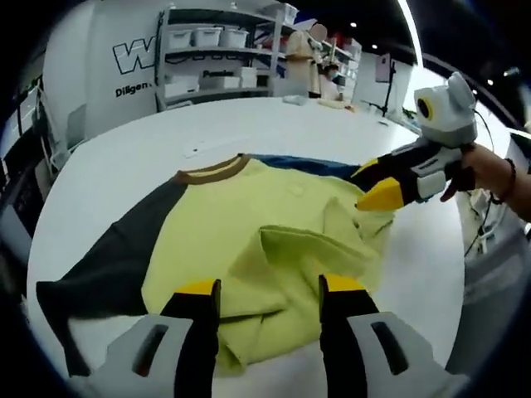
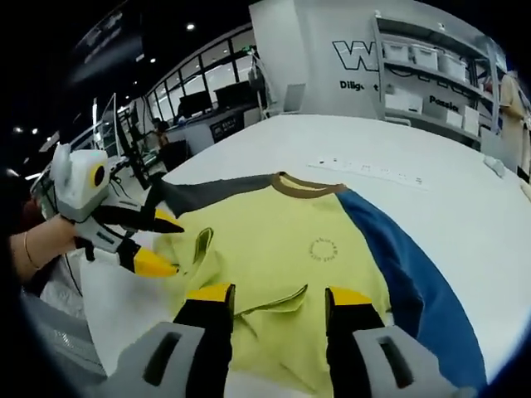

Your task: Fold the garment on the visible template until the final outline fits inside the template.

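Both tongs [image 1: 270, 290] [image 2: 278, 294] hang released over a yellow shirt [image 2: 290, 249], hem barely folded, sleeves still spread across the white counter [image 1: 124, 157].

A yellow-green T-shirt [image 2: 290, 249] with a brown collar [image 2: 307, 186], one dark grey sleeve [image 2: 207, 192] and one blue sleeve [image 2: 406, 274] lies spread on a white tabletop [image 2: 465, 207], its lower hem folded up in rumpled flaps. The right tongs [image 2: 278, 297] stand parted over the near hem. At left, a hand [image 2: 37, 240] holds the left tongs [image 2: 166, 245], parted at the shirt's edge. Shelving with bins [image 2: 431, 75] lines the far wall.
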`<state>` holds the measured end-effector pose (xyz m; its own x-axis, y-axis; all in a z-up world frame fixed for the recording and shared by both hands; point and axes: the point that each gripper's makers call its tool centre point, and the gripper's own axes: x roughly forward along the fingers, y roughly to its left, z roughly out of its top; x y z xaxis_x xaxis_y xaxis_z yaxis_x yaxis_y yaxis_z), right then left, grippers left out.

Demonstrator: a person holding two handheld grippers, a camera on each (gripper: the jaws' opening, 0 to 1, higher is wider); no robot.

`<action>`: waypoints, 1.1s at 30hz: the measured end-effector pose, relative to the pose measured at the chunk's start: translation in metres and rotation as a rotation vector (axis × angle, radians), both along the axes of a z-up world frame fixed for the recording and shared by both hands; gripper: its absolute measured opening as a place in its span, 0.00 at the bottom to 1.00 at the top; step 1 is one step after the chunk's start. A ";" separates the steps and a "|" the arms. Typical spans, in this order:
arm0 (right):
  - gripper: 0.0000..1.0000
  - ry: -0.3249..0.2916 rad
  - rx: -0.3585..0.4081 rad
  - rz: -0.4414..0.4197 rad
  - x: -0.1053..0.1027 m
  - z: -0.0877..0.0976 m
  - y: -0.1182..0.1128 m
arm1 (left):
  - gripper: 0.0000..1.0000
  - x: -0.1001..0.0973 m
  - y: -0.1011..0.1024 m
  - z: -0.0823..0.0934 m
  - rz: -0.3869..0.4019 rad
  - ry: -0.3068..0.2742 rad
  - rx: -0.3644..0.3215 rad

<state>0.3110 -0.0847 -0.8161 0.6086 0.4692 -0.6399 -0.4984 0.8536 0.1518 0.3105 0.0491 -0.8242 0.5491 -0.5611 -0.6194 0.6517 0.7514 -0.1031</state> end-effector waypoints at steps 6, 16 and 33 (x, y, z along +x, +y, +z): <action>0.48 0.033 -0.004 0.029 -0.015 -0.012 0.004 | 0.44 -0.007 -0.001 -0.008 -0.097 -0.060 0.103; 0.36 0.042 -0.066 0.076 -0.025 -0.029 0.010 | 0.34 -0.009 -0.004 -0.023 -0.134 -0.080 0.181; 0.01 0.001 -0.096 0.069 -0.017 -0.033 0.014 | 0.20 -0.006 -0.003 -0.035 -0.137 -0.087 0.228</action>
<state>0.2945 -0.0704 -0.8490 0.5765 0.4464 -0.6844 -0.5560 0.8281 0.0717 0.3046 0.0463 -0.8589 0.5347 -0.4850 -0.6920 0.7475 0.6533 0.1197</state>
